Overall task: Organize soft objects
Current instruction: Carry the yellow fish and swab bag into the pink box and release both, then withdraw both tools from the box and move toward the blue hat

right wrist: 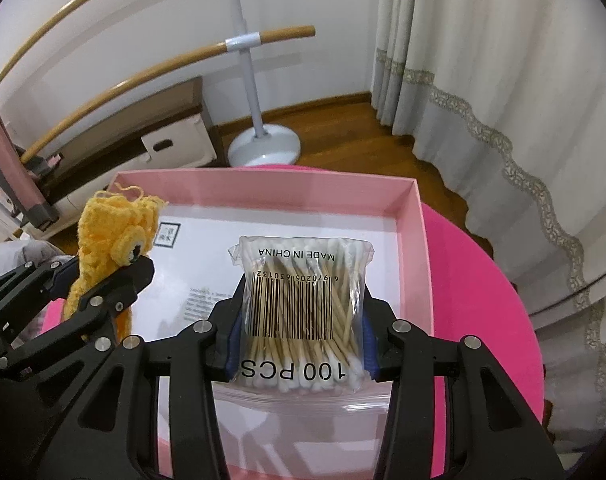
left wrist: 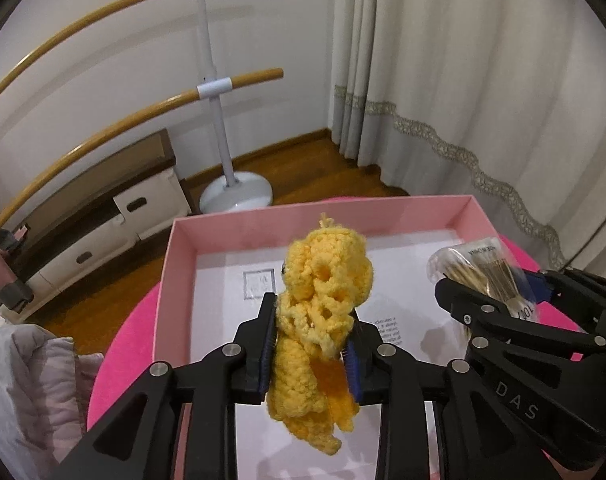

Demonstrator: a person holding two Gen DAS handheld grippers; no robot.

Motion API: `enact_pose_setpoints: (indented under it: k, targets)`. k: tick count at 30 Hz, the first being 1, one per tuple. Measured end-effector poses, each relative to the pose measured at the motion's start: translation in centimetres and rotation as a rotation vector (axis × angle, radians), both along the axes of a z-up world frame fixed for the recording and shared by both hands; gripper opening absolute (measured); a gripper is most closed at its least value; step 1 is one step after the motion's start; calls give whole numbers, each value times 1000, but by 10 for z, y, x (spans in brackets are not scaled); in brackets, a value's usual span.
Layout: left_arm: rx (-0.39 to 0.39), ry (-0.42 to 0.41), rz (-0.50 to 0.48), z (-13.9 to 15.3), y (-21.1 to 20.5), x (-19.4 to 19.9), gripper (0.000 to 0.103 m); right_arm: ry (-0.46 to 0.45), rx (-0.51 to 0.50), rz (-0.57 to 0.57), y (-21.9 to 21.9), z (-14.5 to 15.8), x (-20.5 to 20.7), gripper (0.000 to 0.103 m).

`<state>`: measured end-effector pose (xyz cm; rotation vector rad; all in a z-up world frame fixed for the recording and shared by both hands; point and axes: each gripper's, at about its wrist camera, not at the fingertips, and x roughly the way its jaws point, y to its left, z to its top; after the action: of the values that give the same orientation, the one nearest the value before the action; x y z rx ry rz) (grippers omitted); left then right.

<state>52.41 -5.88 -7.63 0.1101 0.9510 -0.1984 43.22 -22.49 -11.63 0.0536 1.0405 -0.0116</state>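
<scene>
A: Status of the soft items?

B: The yellow crochet toy (left wrist: 317,320) is hanging clamped in the left gripper (left wrist: 309,350) over the pink box (left wrist: 165,280). At three o'clock, the right gripper (right wrist: 299,344) is pinching the cotton swab bag (right wrist: 303,300).

A: Anything placed?

B: Nothing is showing inside yet; both are awaiting release.

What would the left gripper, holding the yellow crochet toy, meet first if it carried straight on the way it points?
Probably the white paper-lined floor of the pink box. The left gripper points down into it with the crochet toy gripped ahead, so the toy would likely touch first; depth is unclear.
</scene>
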Motion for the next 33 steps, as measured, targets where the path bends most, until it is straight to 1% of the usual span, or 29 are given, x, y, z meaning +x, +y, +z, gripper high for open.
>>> enact_pose_setpoints:
  k: [1, 2, 3, 4, 5, 6, 7, 8, 9, 10, 11, 12, 13, 15, 17, 18, 20, 22, 23, 25, 26, 27, 31, 32, 33]
  targets:
    - [2, 9, 6, 0, -1, 6, 29, 6, -1, 2, -1, -1, 0, 44]
    - [6, 11, 10, 0, -3, 13, 34, 10, -1, 7, -2, -3, 1, 44]
    - [12, 10, 14, 0, -4, 17, 44, 11, 1, 11, -4, -4, 1, 46]
    - [23, 3, 25, 2, -5, 17, 49, 13, -1, 9, -5, -5, 2, 49]
    - [34, -5, 44, 4, -6, 18, 57, 11, 2, 8, -7, -5, 2, 52]
    - [32, -13, 62, 7, -3, 21, 64, 3, 12, 4, -10, -4, 1, 59]
    - [28, -19, 79, 11, 0, 25, 69, -4, 18, 3, -12, -2, 0, 68]
    - [27, -23, 89, 13, 1, 25, 77, -14, 16, -2, -15, 0, -1, 75]
    - [20, -33, 106, 18, 5, 27, 84, -24, 5, -14, -18, 3, -2, 92]
    - [8, -43, 117, 24, 9, 31, 88, -31, -3, -31, -22, 6, -3, 101]
    - [3, -49, 118, 29, 10, 34, 98, -40, 22, -32, -27, 9, -4, 103]
    - [10, -63, 121, 33, 10, 34, 103, -41, 73, -26, -31, 11, -4, 103]
    - [26, -78, 124, 37, 10, 35, 103, -37, 98, -31, -35, 12, -5, 103]
    - [50, -91, 128, 41, 10, 35, 103, -59, 75, -22, -33, 20, -9, 103]
    - [51, -105, 138, 46, 12, 34, 103, -68, 96, -7, -30, 24, -12, 103]
    - [49, -113, 142, 47, 12, 27, 103, -78, 99, -7, -27, 29, -15, 103]
    - [48, -138, 153, 55, 13, 22, 103, -93, 90, -6, -23, 38, -20, 103]
    - [56, -162, 161, 58, 13, -1, 103, -112, 94, -3, -21, 45, -25, 103]
    - [70, -179, 170, 63, 13, -2, 103, -123, 97, -3, -20, 49, -28, 103]
    - [82, -206, 185, 66, 14, -19, 103, -147, 93, -2, -16, 58, -37, 103]
    - [82, -216, 190, 66, 14, -36, 103, -160, 90, -3, -14, 63, -41, 103]
    - [75, -232, 196, 70, 15, -40, 103, -175, 87, -3, -12, 67, -47, 103]
    - [52, -280, 208, 78, 21, -84, 103, -242, 77, -8, -6, 87, -73, 103]
    - [46, -294, 208, 77, 23, -97, 103, -257, 74, -10, -7, 90, -80, 103]
    - [43, -307, 207, 72, 29, -120, 103, -277, 70, -11, -6, 95, -89, 103]
